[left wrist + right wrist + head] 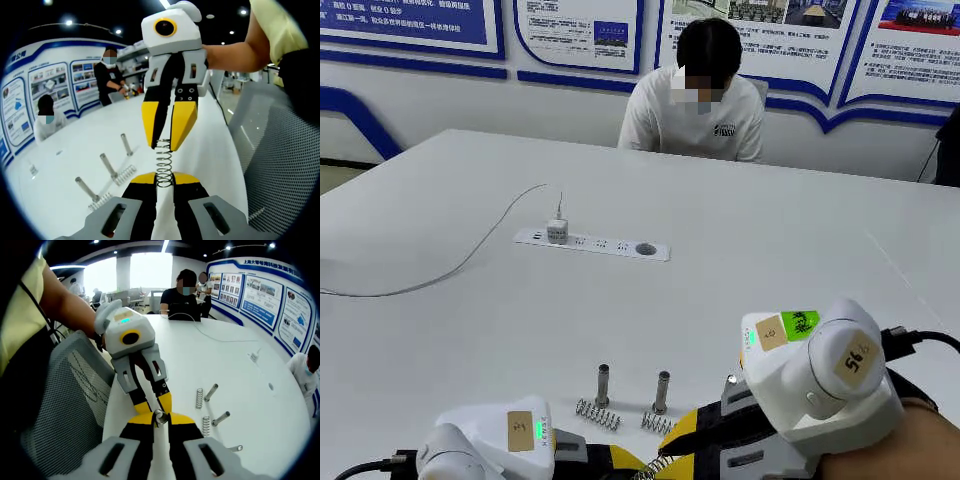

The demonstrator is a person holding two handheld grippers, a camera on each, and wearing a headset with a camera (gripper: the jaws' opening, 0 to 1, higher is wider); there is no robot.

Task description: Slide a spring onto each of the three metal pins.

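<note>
Left gripper (160, 178) jaws pressed onto the bottom end of a spring (163, 162). Right gripper (163, 145) pinches the top end, so the spring hangs stretched between the two, above the white table (210, 145), near the pins.

The left gripper view shows the spring side-on, coils clear. The right gripper view shows it end-on as a small ring between the yellow tips. The head view catches only a bit of coil at the bottom edge, with the jaw tips mostly hidden under the gripper bodies.

Three pins stand upright in a row: near pin (86, 189), middle pin (107, 165), far pin (126, 144). One loose spring (102, 200) lies flat at the near pin's base, a second loose spring (125, 175) at the middle pin's base. In the head view the right gripper's body covers most of the far pin.

Farther out on the table are a power strip (592, 243) with a white charger (557, 231) and its cable (450, 262). A seated person (695, 100) is at the far side. A mesh chair back (280, 150) is beside the table edge.
</note>
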